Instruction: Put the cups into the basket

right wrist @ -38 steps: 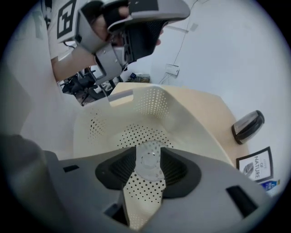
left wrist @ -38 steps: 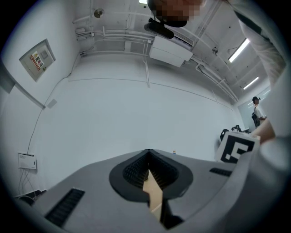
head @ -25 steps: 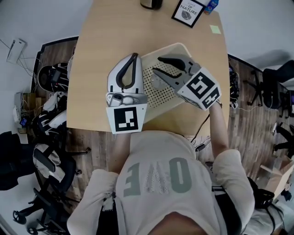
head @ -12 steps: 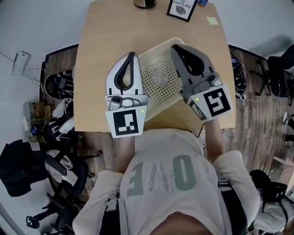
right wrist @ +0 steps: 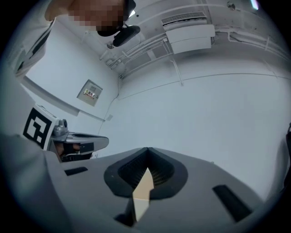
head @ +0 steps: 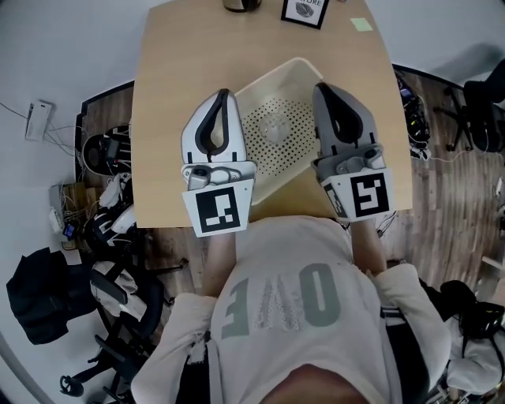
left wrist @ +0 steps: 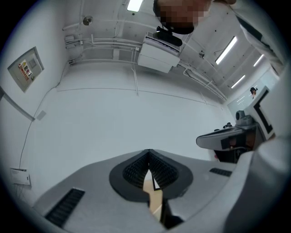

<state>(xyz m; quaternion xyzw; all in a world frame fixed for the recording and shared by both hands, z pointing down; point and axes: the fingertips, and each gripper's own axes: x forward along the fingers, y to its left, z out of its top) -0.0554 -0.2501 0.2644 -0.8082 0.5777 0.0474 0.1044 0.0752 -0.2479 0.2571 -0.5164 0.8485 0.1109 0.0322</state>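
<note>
A white perforated basket [head: 267, 80] sits on the wooden table [head: 173, 71], between my two grippers. A clear cup [head: 273, 129] lies inside it on the dotted floor. My left gripper [head: 226, 93] rests at the basket's left side, shut and holding nothing. The right gripper [head: 322, 85] rests at the basket's right side, also shut and empty. In the left gripper view the left gripper [left wrist: 148, 151] points up at a white wall, jaws pressed together. The right gripper [right wrist: 148, 150] shows the same in the right gripper view. No cup appears in either gripper view.
A framed picture [head: 304, 9], a dark object [head: 241, 5] and a green sticky note [head: 361, 24] stand at the table's far edge. Office chairs [head: 102, 150] and cables crowd the floor to the left. The person's torso is close to the near edge.
The right gripper has drawn back out of the basket to its right side and its jaws have shut. The cup stays in the basket. The left gripper has not moved.
</note>
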